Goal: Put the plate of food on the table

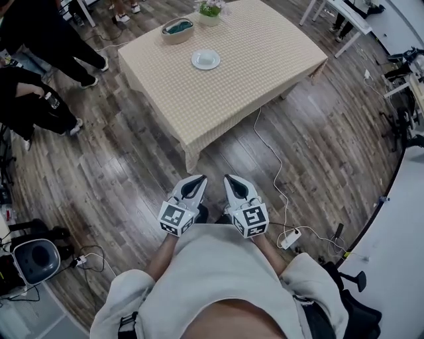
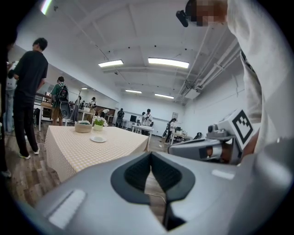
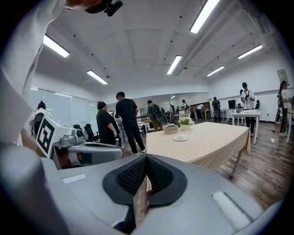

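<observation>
Your grey left gripper (image 1: 197,180) and grey right gripper (image 1: 232,180), jaws together and empty, hang well apart from the beige checked-cloth table (image 1: 252,79) bearing a round white plate (image 1: 205,59).

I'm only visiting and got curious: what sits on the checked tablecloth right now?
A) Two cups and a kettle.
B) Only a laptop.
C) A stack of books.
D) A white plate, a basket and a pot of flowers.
D: the head view shows the white plate, the basket and the pot of flowers standing on the table.
</observation>
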`<move>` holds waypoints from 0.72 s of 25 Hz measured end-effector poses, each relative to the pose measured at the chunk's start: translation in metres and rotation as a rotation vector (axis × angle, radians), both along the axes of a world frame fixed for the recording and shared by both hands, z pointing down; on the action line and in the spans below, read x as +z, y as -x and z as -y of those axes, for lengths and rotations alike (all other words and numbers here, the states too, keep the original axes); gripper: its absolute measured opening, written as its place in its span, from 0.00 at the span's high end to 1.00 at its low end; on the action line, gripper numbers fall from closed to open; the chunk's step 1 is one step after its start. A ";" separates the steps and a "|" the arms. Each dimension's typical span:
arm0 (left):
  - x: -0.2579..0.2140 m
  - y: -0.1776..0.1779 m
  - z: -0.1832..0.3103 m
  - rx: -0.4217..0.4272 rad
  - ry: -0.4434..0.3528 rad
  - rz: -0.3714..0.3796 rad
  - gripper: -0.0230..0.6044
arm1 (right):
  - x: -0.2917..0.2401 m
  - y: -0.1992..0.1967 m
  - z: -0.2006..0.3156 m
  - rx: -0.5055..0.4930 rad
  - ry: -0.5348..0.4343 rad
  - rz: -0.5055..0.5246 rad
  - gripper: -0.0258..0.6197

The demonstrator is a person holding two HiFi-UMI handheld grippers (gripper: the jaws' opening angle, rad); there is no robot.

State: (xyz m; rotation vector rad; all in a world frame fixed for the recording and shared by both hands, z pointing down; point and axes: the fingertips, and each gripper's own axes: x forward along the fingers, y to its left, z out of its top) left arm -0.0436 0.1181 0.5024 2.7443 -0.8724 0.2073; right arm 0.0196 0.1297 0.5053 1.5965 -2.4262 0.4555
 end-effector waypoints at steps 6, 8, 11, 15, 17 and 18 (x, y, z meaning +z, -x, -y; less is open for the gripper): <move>-0.002 -0.029 -0.019 -0.027 -0.004 0.005 0.95 | 0.002 -0.024 -0.019 -0.049 0.011 -0.002 0.96; -0.005 -0.036 -0.024 -0.036 -0.010 0.006 0.95 | 0.001 -0.030 -0.024 -0.056 0.006 0.002 0.96; -0.009 -0.044 -0.031 -0.057 -0.022 0.002 0.95 | 0.000 -0.035 -0.030 -0.071 -0.002 0.008 0.96; -0.012 -0.055 -0.037 -0.071 -0.033 -0.001 0.95 | 0.001 -0.042 -0.035 -0.090 -0.003 0.010 0.96; -0.012 -0.059 -0.041 -0.072 -0.034 -0.002 0.95 | 0.002 -0.045 -0.038 -0.097 -0.007 0.008 0.96; -0.012 -0.061 -0.042 -0.071 -0.038 -0.002 0.95 | 0.001 -0.046 -0.039 -0.099 -0.010 0.008 0.96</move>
